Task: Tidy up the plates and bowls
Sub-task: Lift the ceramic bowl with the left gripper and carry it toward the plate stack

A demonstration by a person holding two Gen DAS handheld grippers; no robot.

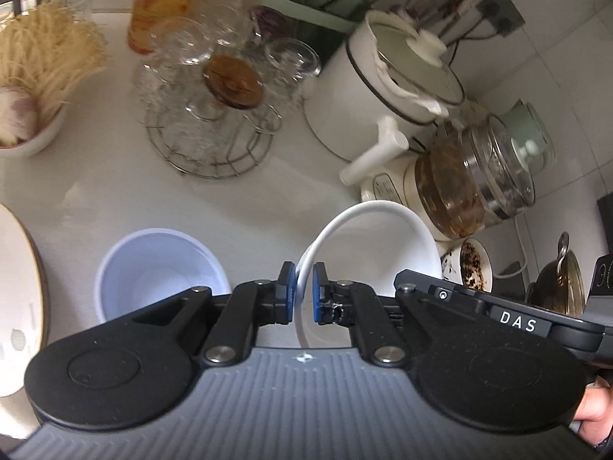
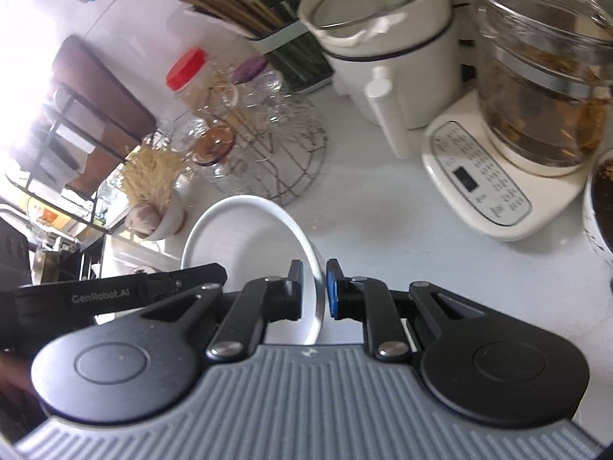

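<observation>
Left gripper (image 1: 304, 293): jaws nearly closed, blue pads pinching the rim of the white bowl (image 1: 383, 245); the bowl's mouth opens ahead and to its right.
Right gripper (image 2: 315, 291): jaws narrow, clamped across the opposite wall of the same white bowl (image 2: 245, 230), which lies ahead and to its left.
White bowl: held by both grippers at once, tilted, apparently lifted clear of the countertop (image 1: 237, 199), though the contact underneath is hidden.
Pale blue bowl (image 1: 161, 268): stands upright on the counter just left of the left gripper, empty, apart from the white bowl.
Plate (image 1: 19, 306): a white plate with a brown rim at the far left of the left gripper's view, partly cut off.
Progress: early to middle, as a judgement; one bowl is in hand, the blue bowl and the plate are not yet stacked or grouped.
Left to do: likely set the white bowl into or beside the blue bowl, then deal with the plate.
Background: wire rack of glass cups (image 1: 214, 107), a white lidded pot (image 1: 387, 88) and a glass kettle on a cream base (image 2: 536, 88) stand beyond the bowl.
Writing: "DAS" on the right gripper's body seen from the left wrist (image 1: 518, 321); "GenRobot.AI" on the left gripper's body seen from the right wrist (image 2: 100, 297); the kettle base's panel text is too small to read.
</observation>
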